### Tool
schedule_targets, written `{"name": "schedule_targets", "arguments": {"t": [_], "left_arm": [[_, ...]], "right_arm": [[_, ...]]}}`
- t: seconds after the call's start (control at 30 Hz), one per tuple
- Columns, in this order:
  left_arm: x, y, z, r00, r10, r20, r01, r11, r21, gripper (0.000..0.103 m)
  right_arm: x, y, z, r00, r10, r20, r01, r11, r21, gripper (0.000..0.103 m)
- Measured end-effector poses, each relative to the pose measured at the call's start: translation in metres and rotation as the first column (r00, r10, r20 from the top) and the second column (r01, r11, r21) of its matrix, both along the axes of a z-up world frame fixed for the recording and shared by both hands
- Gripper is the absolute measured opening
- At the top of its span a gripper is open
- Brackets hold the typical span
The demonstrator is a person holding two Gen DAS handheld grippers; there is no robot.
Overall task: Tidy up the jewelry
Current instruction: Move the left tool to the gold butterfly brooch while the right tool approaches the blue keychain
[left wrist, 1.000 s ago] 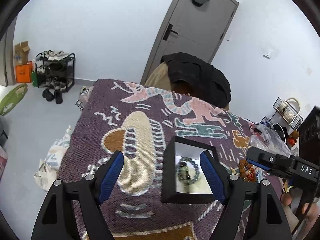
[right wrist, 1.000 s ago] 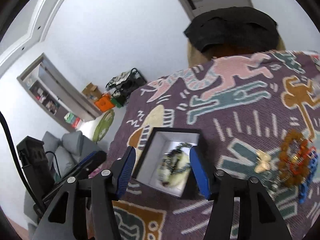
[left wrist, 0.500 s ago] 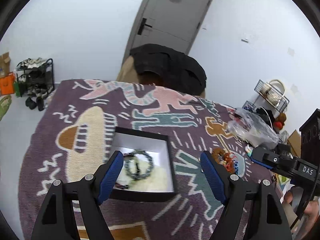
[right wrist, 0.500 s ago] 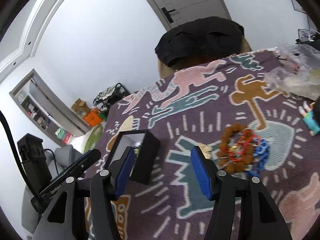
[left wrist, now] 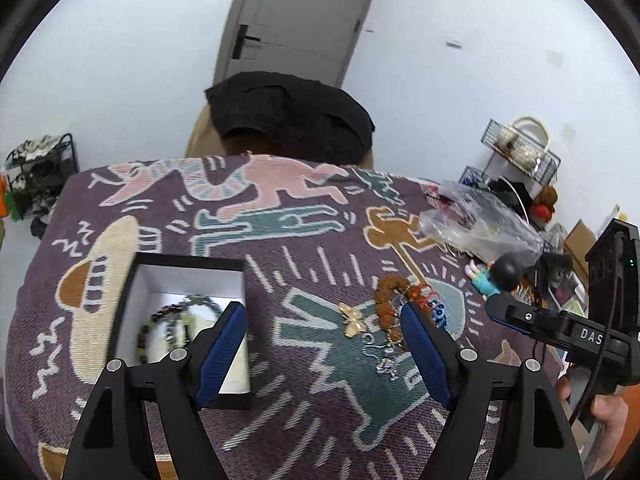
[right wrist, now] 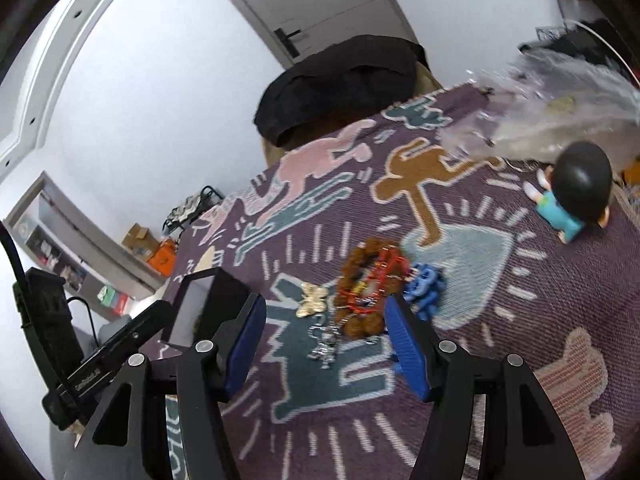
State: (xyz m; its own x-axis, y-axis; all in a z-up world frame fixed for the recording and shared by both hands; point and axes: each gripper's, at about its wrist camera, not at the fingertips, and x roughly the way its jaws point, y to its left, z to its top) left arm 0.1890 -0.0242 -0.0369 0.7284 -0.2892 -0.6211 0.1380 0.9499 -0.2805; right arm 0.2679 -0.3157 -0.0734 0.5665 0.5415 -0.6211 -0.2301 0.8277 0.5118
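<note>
A black jewelry box (left wrist: 132, 300) with a white lining sits on the patterned cloth and holds dark bead bracelets (left wrist: 168, 326); it also shows in the right wrist view (right wrist: 212, 300). A loose jewelry pile lies to its right: a gold butterfly piece (left wrist: 352, 320), a silver chain (left wrist: 384, 356), a brown bead bracelet (right wrist: 360, 280), red beads (right wrist: 384, 268) and a blue piece (right wrist: 426, 286). My left gripper (left wrist: 324, 344) is open and empty above the butterfly and the chain. My right gripper (right wrist: 324, 332) is open and empty over the pile.
A doll (right wrist: 576, 196) in blue with a black head lies on the cloth at the right. A clear plastic bag (left wrist: 476, 220) lies behind it. A chair with a black garment (left wrist: 288, 116) stands at the table's far edge.
Both grippers have swung right, away from the box and over the loose jewelry pile. Both stay open and empty.
</note>
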Motion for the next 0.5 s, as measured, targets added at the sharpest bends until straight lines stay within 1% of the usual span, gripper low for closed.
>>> {"name": "schedule_targets", "arguments": {"t": [0.17,0.27,0.33,0.4,0.5], "left_arm": [[0.014,-0.023,-0.01,0.998,-0.035,-0.047,0.037,0.999,0.029,0.079],[0.024,-0.036,-0.018,0.995,-0.059,-0.078,0.062,0.997,0.047,0.07],[0.033,-0.041,-0.025,0.992,-0.061,-0.11,0.066,0.997,0.05,0.062],[0.04,-0.046,-0.031,0.989,-0.058,-0.135,0.066,0.996,0.055,0.058],[0.052,-0.052,-0.04,0.985,-0.05,-0.168,0.064,0.995,0.075,0.053]], "right_arm": [[0.006,-0.018,-0.016,0.999,-0.024,-0.039,0.025,0.999,0.023,0.062],[0.007,-0.028,-0.023,0.998,-0.039,-0.047,0.041,0.999,0.034,0.062],[0.007,-0.033,-0.025,0.998,-0.048,-0.05,0.05,0.998,0.043,0.062],[0.007,-0.039,-0.028,0.997,-0.056,-0.052,0.058,0.997,0.051,0.061],[0.008,-0.047,-0.034,0.996,-0.07,-0.057,0.073,0.996,0.058,0.055]]}}
